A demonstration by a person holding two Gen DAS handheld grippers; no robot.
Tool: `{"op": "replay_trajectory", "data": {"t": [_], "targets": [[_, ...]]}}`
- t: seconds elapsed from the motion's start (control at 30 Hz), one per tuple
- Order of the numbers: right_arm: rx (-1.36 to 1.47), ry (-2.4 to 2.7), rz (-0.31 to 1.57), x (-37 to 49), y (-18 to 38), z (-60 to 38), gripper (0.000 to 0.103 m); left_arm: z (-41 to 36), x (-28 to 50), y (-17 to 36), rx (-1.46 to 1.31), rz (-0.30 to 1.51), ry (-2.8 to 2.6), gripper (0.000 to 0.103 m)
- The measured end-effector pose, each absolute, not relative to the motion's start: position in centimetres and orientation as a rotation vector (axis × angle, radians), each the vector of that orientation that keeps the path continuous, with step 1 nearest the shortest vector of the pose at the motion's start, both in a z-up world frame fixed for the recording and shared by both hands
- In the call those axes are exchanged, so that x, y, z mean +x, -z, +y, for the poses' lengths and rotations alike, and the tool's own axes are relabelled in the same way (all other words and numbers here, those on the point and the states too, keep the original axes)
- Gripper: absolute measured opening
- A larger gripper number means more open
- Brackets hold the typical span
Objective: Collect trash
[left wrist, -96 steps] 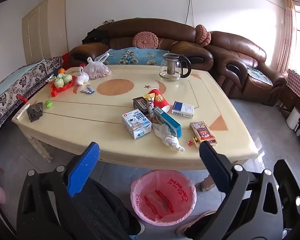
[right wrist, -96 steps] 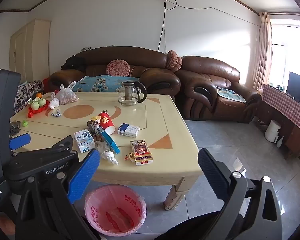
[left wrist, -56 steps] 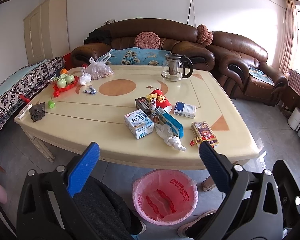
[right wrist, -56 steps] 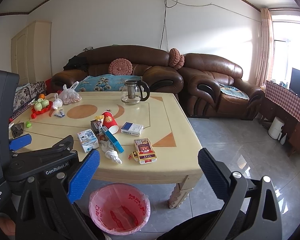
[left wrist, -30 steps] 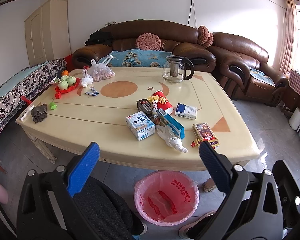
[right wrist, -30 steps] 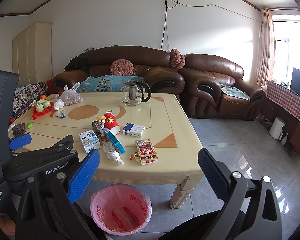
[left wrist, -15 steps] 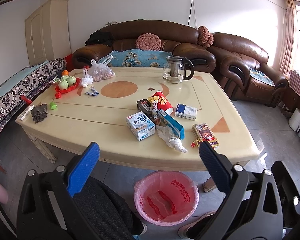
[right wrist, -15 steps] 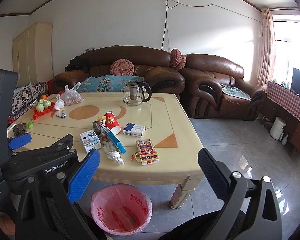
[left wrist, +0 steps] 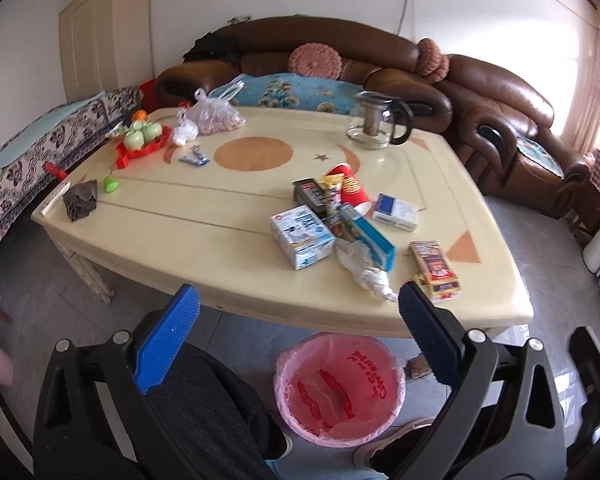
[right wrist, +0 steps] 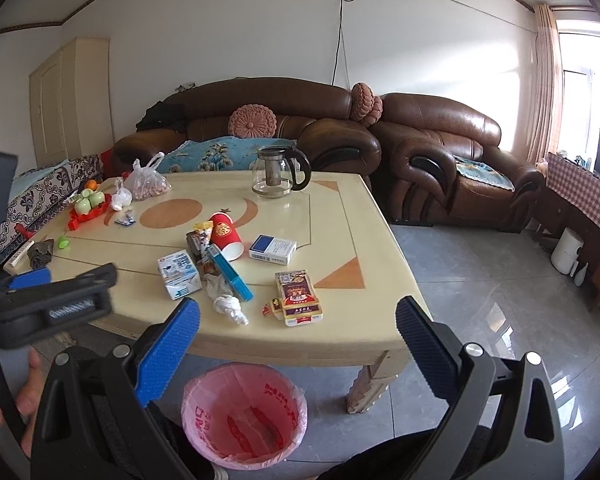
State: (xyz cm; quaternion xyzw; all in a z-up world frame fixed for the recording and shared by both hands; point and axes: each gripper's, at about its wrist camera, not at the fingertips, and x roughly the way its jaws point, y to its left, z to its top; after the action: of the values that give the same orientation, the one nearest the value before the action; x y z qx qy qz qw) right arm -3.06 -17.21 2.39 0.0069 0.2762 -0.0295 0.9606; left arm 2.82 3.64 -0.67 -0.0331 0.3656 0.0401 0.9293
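Apparently empty, both ribbed blue fingers spread above glossy table.

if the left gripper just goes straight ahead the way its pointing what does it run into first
Probably the near edge of the cream wooden table. The open left gripper holds nothing and is aimed about there, with the white and blue milk carton and crumpled white tissue just beyond. Depth is unclear, so height could change that.
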Motion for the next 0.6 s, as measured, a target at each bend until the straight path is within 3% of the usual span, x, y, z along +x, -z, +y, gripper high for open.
{"op": "replay_trajectory", "data": {"t": [0.6], "targets": [[0.011,0.031,0.661,6.5,1.2,-21.6,0.096,6.3,12.0,4.4,-0.17,0.934,-0.118,0.098]]}}
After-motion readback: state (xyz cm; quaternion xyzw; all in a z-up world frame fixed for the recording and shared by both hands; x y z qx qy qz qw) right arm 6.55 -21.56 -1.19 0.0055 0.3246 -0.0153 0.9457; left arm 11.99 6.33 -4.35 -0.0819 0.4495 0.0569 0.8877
